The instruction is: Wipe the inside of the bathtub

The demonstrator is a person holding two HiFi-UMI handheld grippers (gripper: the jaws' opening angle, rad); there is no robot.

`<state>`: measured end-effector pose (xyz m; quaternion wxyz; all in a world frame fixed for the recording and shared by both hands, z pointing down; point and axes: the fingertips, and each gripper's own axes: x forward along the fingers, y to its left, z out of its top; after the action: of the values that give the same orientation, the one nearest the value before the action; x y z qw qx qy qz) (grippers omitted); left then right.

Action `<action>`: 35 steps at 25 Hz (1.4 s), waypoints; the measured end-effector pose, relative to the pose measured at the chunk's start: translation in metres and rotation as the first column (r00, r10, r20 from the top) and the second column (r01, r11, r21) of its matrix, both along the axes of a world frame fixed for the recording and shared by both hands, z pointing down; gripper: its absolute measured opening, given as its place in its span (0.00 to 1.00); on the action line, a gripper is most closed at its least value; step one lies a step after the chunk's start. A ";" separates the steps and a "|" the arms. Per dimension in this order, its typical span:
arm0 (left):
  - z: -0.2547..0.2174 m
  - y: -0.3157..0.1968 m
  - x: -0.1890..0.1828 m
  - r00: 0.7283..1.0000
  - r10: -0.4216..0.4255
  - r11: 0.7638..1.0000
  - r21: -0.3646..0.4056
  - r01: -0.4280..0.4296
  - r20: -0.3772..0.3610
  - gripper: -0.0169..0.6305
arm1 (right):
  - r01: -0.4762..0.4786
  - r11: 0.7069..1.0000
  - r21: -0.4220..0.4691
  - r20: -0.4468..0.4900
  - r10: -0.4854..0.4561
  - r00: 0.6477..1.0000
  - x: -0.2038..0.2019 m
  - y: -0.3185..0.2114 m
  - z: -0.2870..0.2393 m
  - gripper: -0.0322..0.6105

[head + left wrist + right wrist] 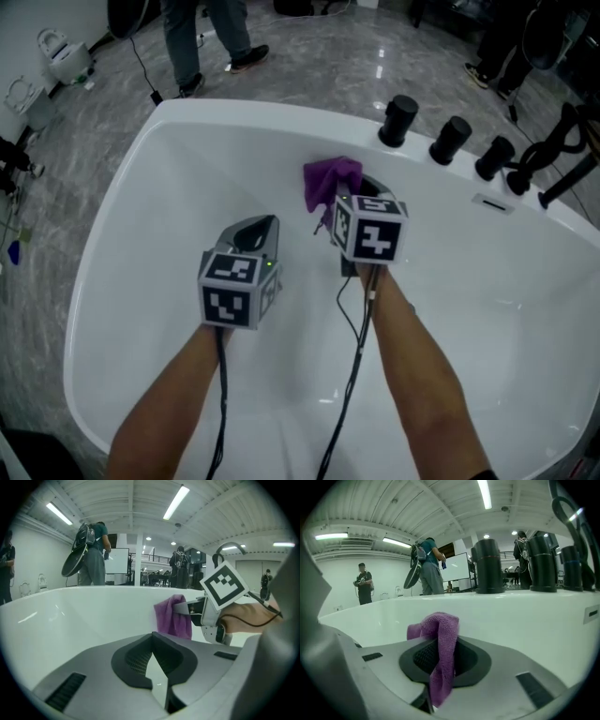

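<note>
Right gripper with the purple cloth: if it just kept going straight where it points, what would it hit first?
Likely the bathtub's white inner wall, below the black knobs. The purple cloth shut in the right gripper sticks out ahead, so it would touch first; depth is unclear.

We see a white bathtub [127, 234] standing on a grey marble floor [309, 66]. On the tub's rim, from one to two o'clock, three black knobs [450, 139] stand in a row, with a black hose fitting [520, 178] just beyond them.
</note>
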<state>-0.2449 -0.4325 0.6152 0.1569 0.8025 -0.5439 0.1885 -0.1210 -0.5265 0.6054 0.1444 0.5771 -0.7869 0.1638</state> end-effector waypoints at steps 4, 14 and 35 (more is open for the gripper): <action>0.006 0.004 0.033 1.000 0.011 1.000 -0.008 -0.011 -0.007 0.04 | -0.008 1.000 0.026 -0.015 0.008 1.000 0.044 0.005 -0.002 0.14; -0.001 0.014 0.139 0.995 0.095 0.995 0.016 -0.094 -0.038 0.04 | -0.146 0.989 0.036 -0.022 0.147 0.989 0.179 0.028 -0.006 0.14; -0.035 0.038 0.288 0.981 0.184 0.983 0.027 -0.182 -0.065 0.04 | -0.479 0.874 0.079 -0.098 0.485 0.869 0.431 0.079 -0.040 0.14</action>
<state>0.0433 -0.3948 0.5807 0.1490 0.8566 -0.4641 0.1693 0.3105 -0.4480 0.5658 0.1287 0.7671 -0.6125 0.1407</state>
